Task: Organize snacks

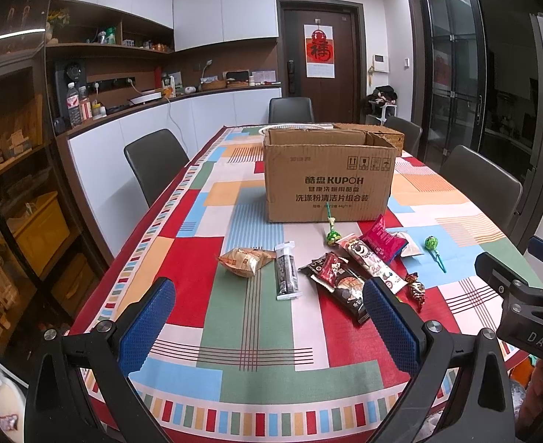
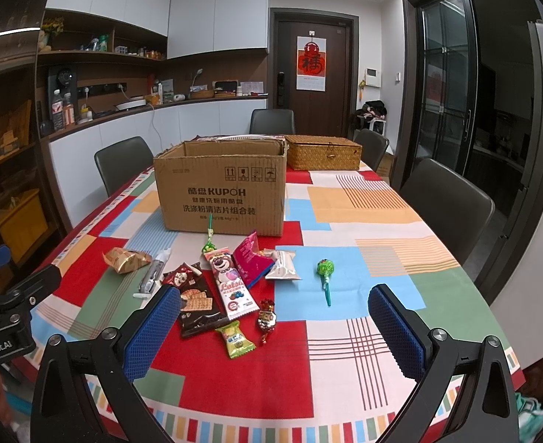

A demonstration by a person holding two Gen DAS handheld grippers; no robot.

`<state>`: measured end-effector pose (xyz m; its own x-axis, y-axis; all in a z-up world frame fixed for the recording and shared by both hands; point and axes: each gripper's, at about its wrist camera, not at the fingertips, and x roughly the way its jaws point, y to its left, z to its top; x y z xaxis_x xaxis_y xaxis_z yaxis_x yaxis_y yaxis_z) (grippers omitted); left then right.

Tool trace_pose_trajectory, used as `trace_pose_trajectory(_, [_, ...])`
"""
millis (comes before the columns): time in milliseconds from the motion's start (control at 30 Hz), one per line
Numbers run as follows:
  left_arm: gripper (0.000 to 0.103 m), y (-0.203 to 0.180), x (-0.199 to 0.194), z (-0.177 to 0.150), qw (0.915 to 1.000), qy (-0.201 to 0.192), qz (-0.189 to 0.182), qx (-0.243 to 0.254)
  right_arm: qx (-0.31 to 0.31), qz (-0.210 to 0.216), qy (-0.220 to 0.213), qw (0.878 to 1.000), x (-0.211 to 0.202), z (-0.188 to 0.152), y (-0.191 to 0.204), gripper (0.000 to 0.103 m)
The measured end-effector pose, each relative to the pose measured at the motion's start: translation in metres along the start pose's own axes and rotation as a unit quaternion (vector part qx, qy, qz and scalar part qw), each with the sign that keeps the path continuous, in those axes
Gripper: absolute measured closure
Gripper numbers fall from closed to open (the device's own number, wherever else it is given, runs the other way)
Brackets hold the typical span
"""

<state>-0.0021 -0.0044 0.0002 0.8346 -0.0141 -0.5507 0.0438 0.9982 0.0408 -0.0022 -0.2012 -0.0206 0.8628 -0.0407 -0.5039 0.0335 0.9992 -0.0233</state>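
An open cardboard box (image 1: 328, 181) (image 2: 221, 193) stands on the table. Several snacks lie in front of it: a gold packet (image 1: 245, 260) (image 2: 125, 259), a black stick pack (image 1: 286, 271), a dark biscuit pack (image 2: 195, 301), a Lotso bear pack (image 2: 229, 280), a pink pack (image 2: 251, 260), a green lollipop (image 2: 325, 271) (image 1: 432, 247), and a green candy (image 2: 236, 341). My left gripper (image 1: 267, 326) is open and empty above the near table edge. My right gripper (image 2: 275, 332) is open and empty, over the nearest candies.
A wicker basket (image 2: 323, 151) sits behind the box on the right. Grey chairs (image 1: 157, 162) (image 2: 450, 206) line both table sides. A counter with cabinets (image 1: 183, 107) runs along the left wall. The colourful tablecloth (image 1: 256, 365) covers the table.
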Motion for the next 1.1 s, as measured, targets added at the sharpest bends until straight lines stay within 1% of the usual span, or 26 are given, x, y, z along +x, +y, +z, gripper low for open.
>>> trace_pose_trajectory(400, [0.000,0.000,0.004,0.001,1.0000,0.003,-0.002,0.001,0.002,-0.001,0.006,1.000,0.005,-0.002,0.000,0.001])
trace_pose_trajectory(633, [0.000,-0.003,0.013,0.000,0.9999,0.011,-0.008,0.008,0.006,0.000,0.021,1.000,0.013,-0.003,-0.001,0.001])
trace_pose_trajectory(767, [0.000,-0.007,0.024,0.002,0.9994,0.018,-0.021,0.018,0.009,0.001,0.035,0.999,0.021,-0.004,-0.002,0.001])
trace_pose_trajectory(967, [0.000,-0.019,0.039,0.007,0.9980,0.023,-0.040,0.042,0.023,0.008,0.067,0.997,0.044,-0.005,-0.010,0.001])
trace_pose_trajectory(1100, [0.007,-0.028,0.053,0.010,0.9967,0.033,-0.046,0.058,0.033,0.015,0.095,0.995,0.062,-0.007,-0.014,0.004])
